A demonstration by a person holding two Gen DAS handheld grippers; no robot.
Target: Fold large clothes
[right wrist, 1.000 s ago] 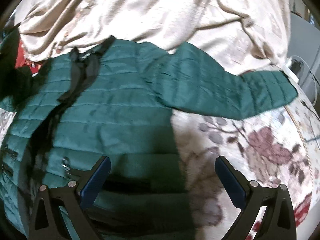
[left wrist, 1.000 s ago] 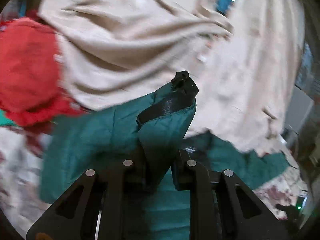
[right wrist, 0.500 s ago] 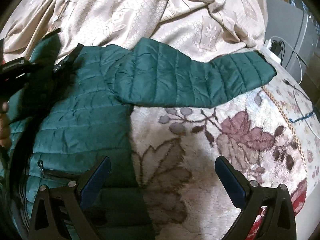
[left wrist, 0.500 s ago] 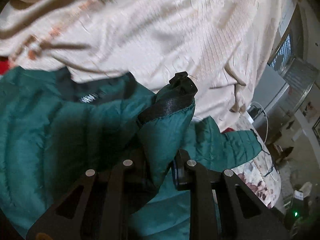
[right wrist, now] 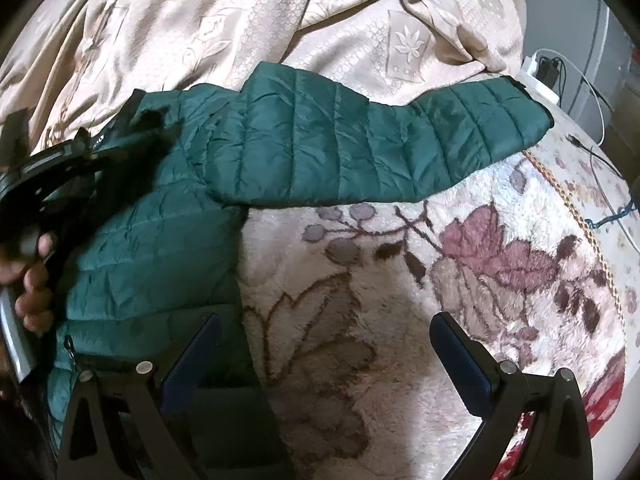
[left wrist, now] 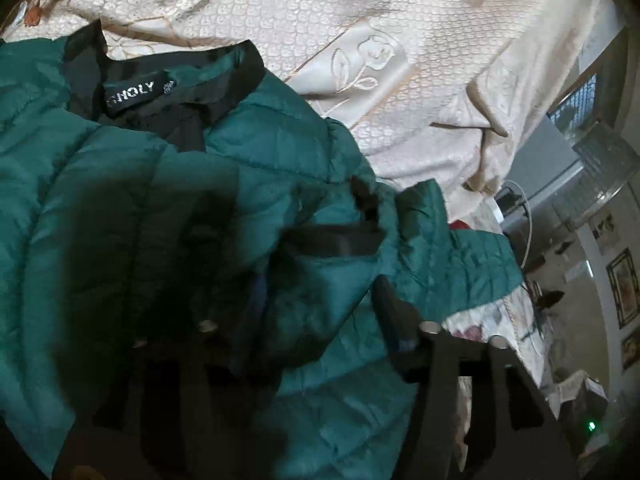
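A: Jacket (right wrist: 168, 240) position?
B: On the blanket (right wrist: 400, 280), cuff (left wrist: 332, 240) laid across the chest for the fold.
A: Grippers?
B: Left gripper (left wrist: 316, 312) opening around the cuff; right gripper (right wrist: 324, 356) spread, empty.

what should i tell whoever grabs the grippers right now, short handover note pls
Left gripper: jaws opening, a sleeve cuff of the green jacket is between them, being let go onto the jacket's body near the collar.
Right gripper: open, empty, hovering over the floral blanket by the jacket's edge.
Done: one sleeve brought in over the body.
Left: the other sleeve lies stretched out sideways and needs folding in, then fold the body.
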